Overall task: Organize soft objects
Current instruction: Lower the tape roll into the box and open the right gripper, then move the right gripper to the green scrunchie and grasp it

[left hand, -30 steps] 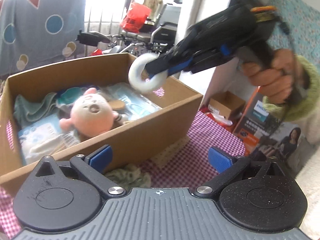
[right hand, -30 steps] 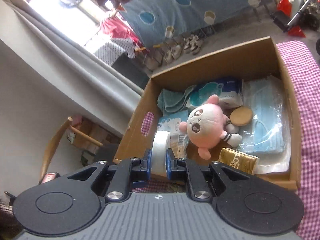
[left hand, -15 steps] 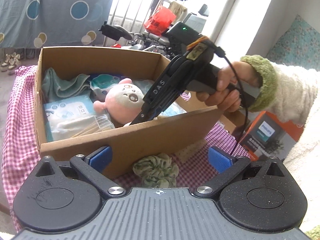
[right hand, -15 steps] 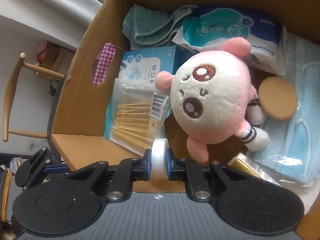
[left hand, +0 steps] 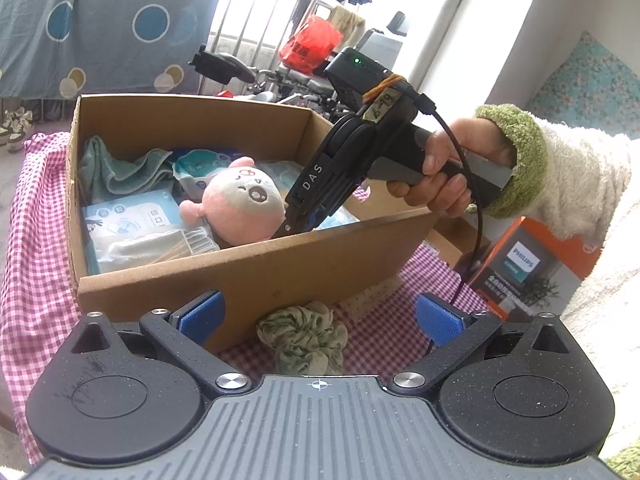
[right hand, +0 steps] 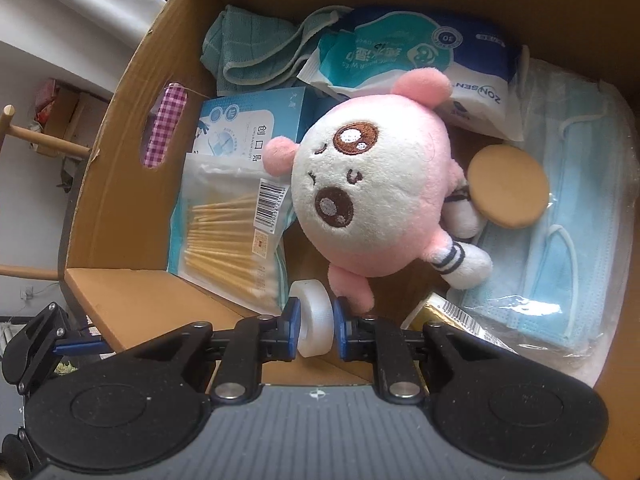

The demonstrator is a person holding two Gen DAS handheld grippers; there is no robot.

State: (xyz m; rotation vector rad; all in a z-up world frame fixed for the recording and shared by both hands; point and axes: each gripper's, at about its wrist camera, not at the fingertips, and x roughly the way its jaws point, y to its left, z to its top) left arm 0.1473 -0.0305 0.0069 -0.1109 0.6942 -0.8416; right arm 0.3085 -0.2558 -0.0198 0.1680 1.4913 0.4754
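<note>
My right gripper (right hand: 314, 322) is shut on a white tape roll (right hand: 314, 312) and holds it low inside the cardboard box (right hand: 120, 152), next to the pink plush toy (right hand: 372, 196). In the left wrist view the right gripper's body (left hand: 352, 160) reaches down into the box (left hand: 248, 272) beside the plush (left hand: 240, 204); its tips are hidden behind the box wall. My left gripper (left hand: 320, 316) is open and empty, just above a green scrunchie (left hand: 304, 336) on the checked cloth in front of the box.
The box also holds a green towel (right hand: 248, 52), a wipes pack (right hand: 416, 52), a cotton swab bag (right hand: 232, 240), a blue plaster box (right hand: 248, 128), face masks (right hand: 572, 208), a tan round pad (right hand: 508, 188) and a gold packet (right hand: 448, 316). An orange carton (left hand: 532, 264) stands right.
The right gripper carried the white roll from above the box down into it, beside the plush. The left gripper pulled back and rose, bringing the scrunchie into view.
</note>
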